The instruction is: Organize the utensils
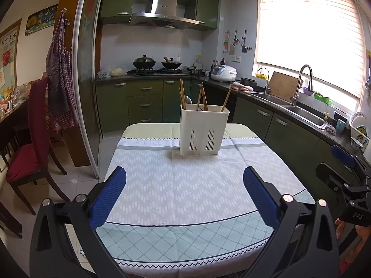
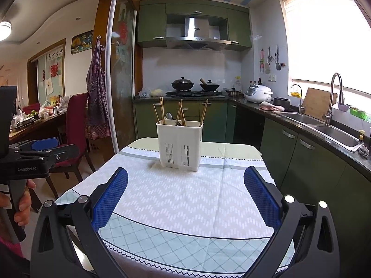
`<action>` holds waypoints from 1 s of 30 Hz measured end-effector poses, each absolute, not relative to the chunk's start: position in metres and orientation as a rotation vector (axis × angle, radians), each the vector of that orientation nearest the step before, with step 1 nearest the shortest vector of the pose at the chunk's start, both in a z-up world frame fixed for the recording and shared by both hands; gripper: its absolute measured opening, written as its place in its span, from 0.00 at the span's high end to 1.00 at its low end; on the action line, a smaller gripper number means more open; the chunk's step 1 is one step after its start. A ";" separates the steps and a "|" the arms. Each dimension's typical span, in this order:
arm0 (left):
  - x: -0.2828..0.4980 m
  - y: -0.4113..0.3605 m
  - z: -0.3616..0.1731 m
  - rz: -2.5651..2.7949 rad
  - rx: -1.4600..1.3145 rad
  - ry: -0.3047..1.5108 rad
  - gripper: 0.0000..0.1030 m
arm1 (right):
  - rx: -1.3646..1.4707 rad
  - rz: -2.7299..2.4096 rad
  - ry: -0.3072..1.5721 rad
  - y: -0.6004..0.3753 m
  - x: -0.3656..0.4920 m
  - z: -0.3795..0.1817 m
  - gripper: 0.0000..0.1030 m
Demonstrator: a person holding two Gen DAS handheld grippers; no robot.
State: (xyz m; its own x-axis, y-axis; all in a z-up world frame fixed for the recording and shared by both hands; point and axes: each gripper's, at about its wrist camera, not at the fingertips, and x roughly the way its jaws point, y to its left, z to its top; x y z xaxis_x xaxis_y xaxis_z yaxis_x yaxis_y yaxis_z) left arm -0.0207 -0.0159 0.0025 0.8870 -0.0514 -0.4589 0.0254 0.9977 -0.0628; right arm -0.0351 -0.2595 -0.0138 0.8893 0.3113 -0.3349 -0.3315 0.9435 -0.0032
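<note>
fork [image 2: 178,123] in holder [image 2: 179,146], right view only

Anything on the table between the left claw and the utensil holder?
No, only bare tablecloth between left claw and utensil holder; both views show it.

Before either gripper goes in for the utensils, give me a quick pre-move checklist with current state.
1. Left gripper open and holding nothing: ok.
2. Right gripper open and holding nothing: ok.
3. White utensil holder upright on the tablecloth: ok.
4. Chopsticks stick out above the holder rim, tilted at different angles, graspable from above: ok.
5. Spoon reachable: cannot tell, only its tip shows behind the chopsticks.
6. Utensils sorted by compartment: cannot tell, the holder's inside is hidden in both views.
</note>
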 end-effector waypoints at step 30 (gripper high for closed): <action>-0.028 -0.017 0.006 -0.049 -0.056 0.478 0.07 | -0.063 0.352 0.340 -0.260 -0.031 -0.010 0.04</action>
State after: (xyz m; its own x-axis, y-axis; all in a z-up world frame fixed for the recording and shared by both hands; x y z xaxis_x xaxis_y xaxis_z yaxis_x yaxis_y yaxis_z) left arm -0.0275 -0.0172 0.0062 0.8866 -0.0602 -0.4586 0.0341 0.9973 -0.0649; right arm -0.0314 -0.2605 -0.0100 0.8829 0.3271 -0.3370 -0.3481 0.9374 -0.0020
